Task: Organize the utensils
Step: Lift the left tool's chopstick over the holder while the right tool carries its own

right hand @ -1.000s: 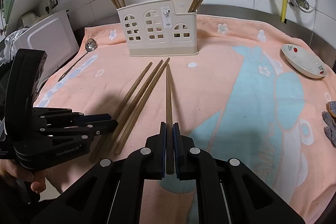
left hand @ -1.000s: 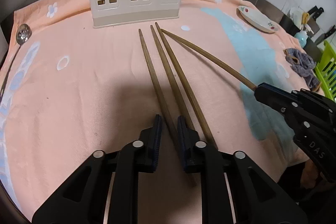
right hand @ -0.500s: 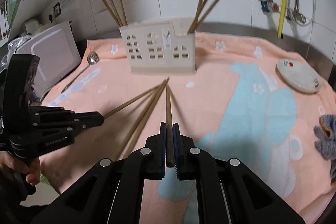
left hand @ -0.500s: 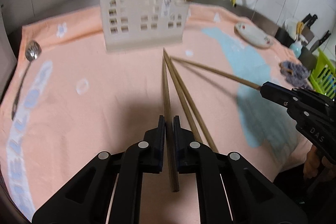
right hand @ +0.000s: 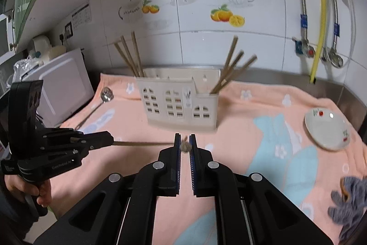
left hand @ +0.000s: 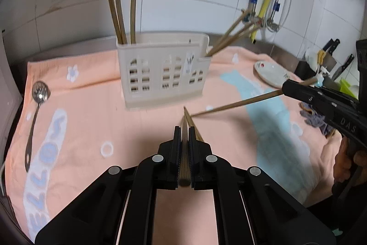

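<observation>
My left gripper [left hand: 183, 150] is clamped on one chopstick [left hand: 184, 153], which runs forward between the pads with its tip pointing toward the cream utensil holder [left hand: 164, 75]. My right gripper [right hand: 184, 153] pinches a second chopstick [left hand: 238, 103] at its tips; in the left view that stick slants from the black jaws down to the towel [left hand: 91, 125], its point just beside the tip of mine. In the right view I see only the butt end of that stick, small and blurred, between the jaw tips, and the pads further back stand a little apart. Two more chopsticks [left hand: 195, 130] lie on the peach towel just right of my left jaws, partly hidden by them. The holder stands upright on the towel over the worktop, with three chopsticks [left hand: 120, 13] upright in its left end and three others [left hand: 231, 37] leaning out of its lower right compartment. A slotted spoon [left hand: 37, 107] lies along the towel's left edge, a small dish [right hand: 328, 132] sits on the right, and a grey cloth [right hand: 348, 203] is bunched near the right corner
</observation>
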A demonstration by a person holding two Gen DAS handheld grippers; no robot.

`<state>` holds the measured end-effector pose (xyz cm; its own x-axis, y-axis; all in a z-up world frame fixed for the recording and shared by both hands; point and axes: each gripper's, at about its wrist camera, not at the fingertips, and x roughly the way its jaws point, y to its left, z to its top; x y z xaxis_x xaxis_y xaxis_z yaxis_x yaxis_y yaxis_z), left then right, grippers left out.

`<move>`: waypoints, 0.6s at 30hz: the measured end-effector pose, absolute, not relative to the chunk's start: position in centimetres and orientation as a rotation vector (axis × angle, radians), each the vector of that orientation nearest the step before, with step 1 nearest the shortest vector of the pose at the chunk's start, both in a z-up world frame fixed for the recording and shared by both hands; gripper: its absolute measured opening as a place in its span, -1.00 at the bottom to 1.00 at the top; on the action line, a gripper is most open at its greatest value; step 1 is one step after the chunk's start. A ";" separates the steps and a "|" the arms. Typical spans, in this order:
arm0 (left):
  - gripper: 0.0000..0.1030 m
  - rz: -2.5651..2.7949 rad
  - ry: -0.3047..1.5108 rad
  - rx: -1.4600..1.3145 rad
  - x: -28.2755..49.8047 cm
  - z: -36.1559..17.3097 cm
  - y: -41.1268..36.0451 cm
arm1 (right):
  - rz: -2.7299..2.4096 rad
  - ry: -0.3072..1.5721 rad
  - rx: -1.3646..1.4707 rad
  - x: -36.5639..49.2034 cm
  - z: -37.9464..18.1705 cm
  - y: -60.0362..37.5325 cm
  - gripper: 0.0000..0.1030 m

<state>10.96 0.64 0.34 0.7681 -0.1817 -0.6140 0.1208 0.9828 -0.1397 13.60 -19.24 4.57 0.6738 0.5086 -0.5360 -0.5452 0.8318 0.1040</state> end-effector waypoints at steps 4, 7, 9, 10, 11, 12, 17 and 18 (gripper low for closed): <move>-0.90 -0.174 0.654 -0.094 11.8 1.2 0.8 | 0.602 0.556 -0.085 14.6 6.5 -18.6 -0.87; -0.89 -0.185 0.640 -0.092 12.3 2.0 1.0 | 0.617 0.543 -0.097 15.2 7.9 -18.3 -0.87; -0.90 -0.188 0.628 -0.085 12.6 2.6 1.1 | 0.623 0.530 -0.108 15.6 9.0 -18.1 -0.87; -0.90 -0.188 0.620 -0.082 12.6 3.0 1.2 | 0.628 0.526 -0.106 15.8 9.5 -18.1 -0.87; -0.90 -0.189 0.613 -0.081 12.7 3.4 1.3 | 0.633 0.523 -0.104 15.9 9.9 -18.2 -0.87; -0.90 -0.189 0.602 -0.072 12.9 4.1 1.3 | 0.642 0.516 -0.100 16.3 10.7 -18.2 -0.87; -0.90 -0.193 0.551 -0.027 13.5 7.2 1.2 | 0.662 0.482 -0.098 17.6 14.1 -18.2 -0.87; -0.90 -0.195 0.536 -0.015 13.7 8.1 1.1 | 0.661 0.476 -0.102 17.8 14.5 -18.1 -0.87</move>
<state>13.74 1.08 8.13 0.8415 -0.1885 -0.5064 0.1808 0.9814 -0.0648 17.83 -18.12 14.55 0.6861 0.5666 -0.4564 -0.6124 0.7884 0.0582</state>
